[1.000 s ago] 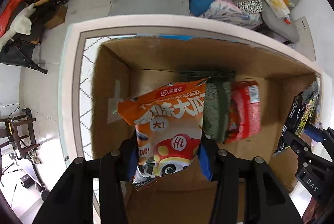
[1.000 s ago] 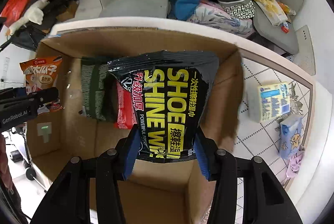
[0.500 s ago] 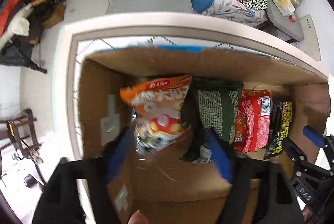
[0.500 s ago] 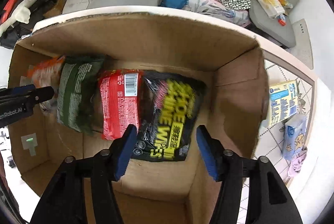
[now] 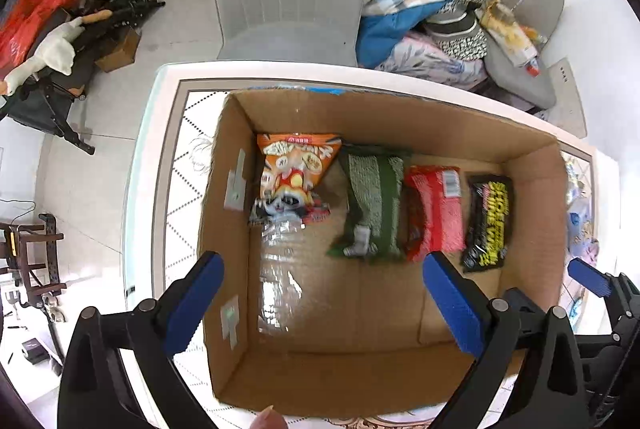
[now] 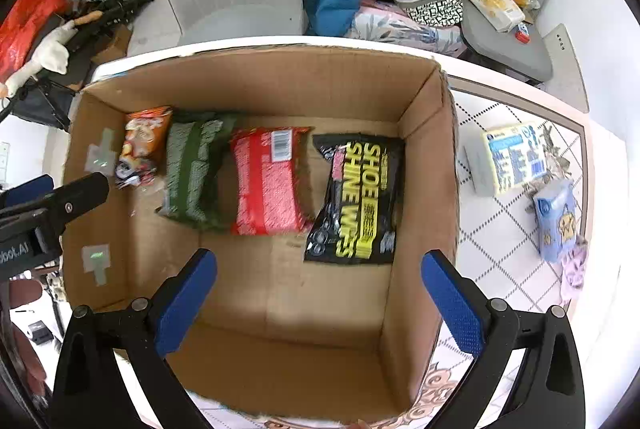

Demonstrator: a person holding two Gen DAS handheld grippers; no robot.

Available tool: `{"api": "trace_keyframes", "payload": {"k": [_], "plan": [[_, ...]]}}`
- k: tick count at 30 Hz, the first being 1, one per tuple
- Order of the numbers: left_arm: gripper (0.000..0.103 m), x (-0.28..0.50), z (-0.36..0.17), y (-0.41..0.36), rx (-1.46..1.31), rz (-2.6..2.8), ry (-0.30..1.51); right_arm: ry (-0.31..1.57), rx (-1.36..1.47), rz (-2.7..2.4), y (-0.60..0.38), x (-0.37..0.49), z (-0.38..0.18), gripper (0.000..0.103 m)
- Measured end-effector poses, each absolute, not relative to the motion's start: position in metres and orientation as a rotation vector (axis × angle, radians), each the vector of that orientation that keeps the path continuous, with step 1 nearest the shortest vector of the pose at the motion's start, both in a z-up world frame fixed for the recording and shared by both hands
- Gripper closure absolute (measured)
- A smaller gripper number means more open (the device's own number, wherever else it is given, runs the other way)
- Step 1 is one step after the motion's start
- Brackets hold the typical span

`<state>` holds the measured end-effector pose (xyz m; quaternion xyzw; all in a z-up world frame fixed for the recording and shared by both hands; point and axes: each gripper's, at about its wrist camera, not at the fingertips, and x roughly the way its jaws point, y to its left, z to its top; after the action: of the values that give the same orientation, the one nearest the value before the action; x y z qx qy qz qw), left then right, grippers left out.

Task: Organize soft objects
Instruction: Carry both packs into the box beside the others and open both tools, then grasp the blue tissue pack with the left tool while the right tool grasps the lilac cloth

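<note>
A: Left wrist first?
B: Left gripper (image 5: 322,281) above the cardboard box (image 5: 532,165), jaws just spread wide, nothing between them. Orange snack bag (image 5: 298,169) lies on the box floor by the left wall, free of the pads. Then green pack (image 5: 376,197), red pack (image 5: 436,209), black shoe-wipes pack (image 5: 490,221), all in a row.
A: Right wrist?
B: Right gripper (image 6: 320,285) also over the box (image 6: 424,149), jaws just opened wide, empty. Shoe-wipes pack (image 6: 360,197) flat on the floor, rightmost in the row, near the right wall. Red (image 6: 266,181), green (image 6: 192,169), orange (image 6: 146,145) to its left.
A: Outside the box?
B: Yellow-blue pack (image 6: 516,157) and blue pack (image 6: 558,221) on the table (image 6: 500,269), right of the box.
</note>
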<state>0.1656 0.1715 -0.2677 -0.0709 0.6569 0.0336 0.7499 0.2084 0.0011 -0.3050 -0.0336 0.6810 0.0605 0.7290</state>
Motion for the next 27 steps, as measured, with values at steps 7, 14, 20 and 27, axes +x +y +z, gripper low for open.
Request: {"api": "trace_keyframes", "payload": {"k": [7, 14, 20, 27], "plan": [[0.001, 0.120, -0.235, 0.160, -0.119, 0.084, 1.356, 1.433, -0.055, 0.149, 0.003, 0.163, -0.268, 0.000], [0.001, 0.075, -0.194, 0.161, -0.112, 0.089, 1.274, 1.354, -0.038, 0.151, -0.007, 0.122, -0.223, 0.000], [0.001, 0.043, -0.165, 0.158, -0.118, 0.077, 1.221, 1.298, -0.031, 0.157, -0.015, 0.091, -0.189, 0.000], [0.001, 0.018, -0.140, 0.153, -0.110, 0.072, 1.178, 1.249, -0.012, 0.171, -0.021, 0.061, -0.156, 0.000]]}}
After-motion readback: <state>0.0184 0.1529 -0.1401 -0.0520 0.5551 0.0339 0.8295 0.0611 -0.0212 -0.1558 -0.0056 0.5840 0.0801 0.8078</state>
